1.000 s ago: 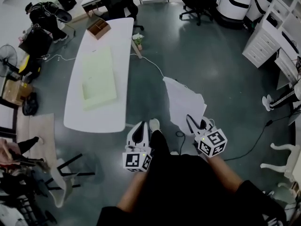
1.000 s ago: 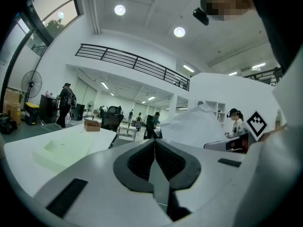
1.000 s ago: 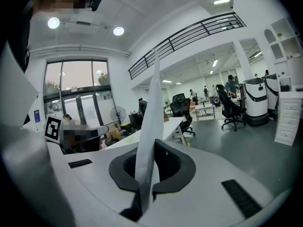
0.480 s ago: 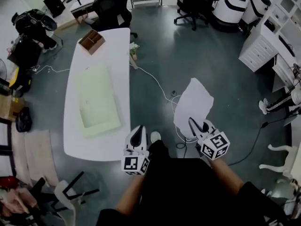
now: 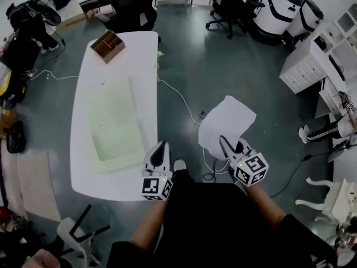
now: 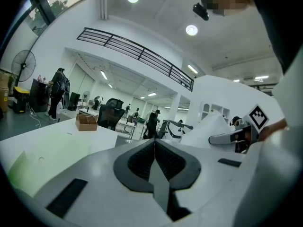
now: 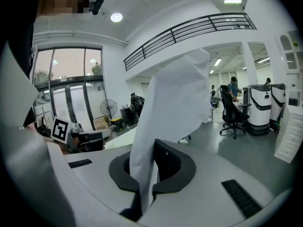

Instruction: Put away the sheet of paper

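table (image 5: 139, 60) nearer | right fingers (image 7: 176, 164) pinch paper (image 5: 226, 124) | left fingers (image 6: 137, 162) closed | grey floor (image 5: 223, 60)

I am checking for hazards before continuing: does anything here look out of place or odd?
A white cable trails loose across the floor beside the table. The sheet of paper clamped in the right gripper looks curled.

Plain white sheet of paper (image 5: 226, 124). White plastic left gripper (image 6: 155, 143) and white plastic right gripper (image 7: 150, 150) both had dark grey ribbed pads. The right one's marker cube (image 5: 251, 170) was black-and-white squares. Long oval table (image 5: 83, 172) was white, flat rectangular mat (image 5: 114, 124) pale green, small wooden box (image 5: 108, 45) brown. Smooth floor (image 5: 189, 54) was dark grey-green, thin floor cable (image 5: 178, 96) white.
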Available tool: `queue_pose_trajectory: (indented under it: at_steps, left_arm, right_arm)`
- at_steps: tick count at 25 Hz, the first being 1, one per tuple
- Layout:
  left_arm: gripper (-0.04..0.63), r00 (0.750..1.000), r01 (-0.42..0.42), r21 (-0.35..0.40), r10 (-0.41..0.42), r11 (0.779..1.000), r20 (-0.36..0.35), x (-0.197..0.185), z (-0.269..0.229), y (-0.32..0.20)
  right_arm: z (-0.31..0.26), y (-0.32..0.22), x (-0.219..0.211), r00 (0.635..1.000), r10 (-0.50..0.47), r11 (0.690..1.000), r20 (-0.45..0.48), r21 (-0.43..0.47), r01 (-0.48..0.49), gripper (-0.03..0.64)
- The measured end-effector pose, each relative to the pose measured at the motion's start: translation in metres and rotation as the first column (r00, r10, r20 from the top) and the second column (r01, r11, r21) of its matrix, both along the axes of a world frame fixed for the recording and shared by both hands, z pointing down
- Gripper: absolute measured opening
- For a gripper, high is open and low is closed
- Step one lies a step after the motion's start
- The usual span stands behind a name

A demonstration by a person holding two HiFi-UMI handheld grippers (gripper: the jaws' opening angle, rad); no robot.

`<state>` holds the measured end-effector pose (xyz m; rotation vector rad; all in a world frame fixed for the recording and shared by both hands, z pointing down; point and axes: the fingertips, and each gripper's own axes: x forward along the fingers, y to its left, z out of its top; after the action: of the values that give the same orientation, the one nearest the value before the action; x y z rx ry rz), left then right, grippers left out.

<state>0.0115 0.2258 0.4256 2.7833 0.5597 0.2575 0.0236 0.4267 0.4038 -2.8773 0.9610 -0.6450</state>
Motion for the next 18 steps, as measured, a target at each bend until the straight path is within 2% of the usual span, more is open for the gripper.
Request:
queue_pose_trajectory:
  at_steps: [4,8,12,18]
  left_arm:
    - [0.005,1.000,-0.017,0.004,0.017,1.000,0.013,0.019,0.010,-0.018]
    - [0.005,0.999,0.007,0.023,-0.008,1.000,0.047,0.022,0.035,-0.040]
    - [0.005,0.992,0.072,0.044,-0.076,0.996,0.105,0.007,0.065,-0.086]
    - [0.005,0.967,0.229,0.025,-0.231,0.973,0.106,-0.002,0.065,-0.137]
  right_arm:
    - [0.006,-0.030,0.020,0.999,-0.029,1.000,0.018,-0.010,0.029,-0.002]
    - [0.007,-0.054,0.025,0.995,-0.095,0.995,0.018,-0.031,0.096,-0.002]
    - [0.018,-0.084,0.027,0.985,-0.167,0.984,0.035,-0.054,0.169,-0.002]
    - [0.015,-0.132,0.051,0.962,-0.269,0.962,0.051,-0.037,0.271,-0.002]
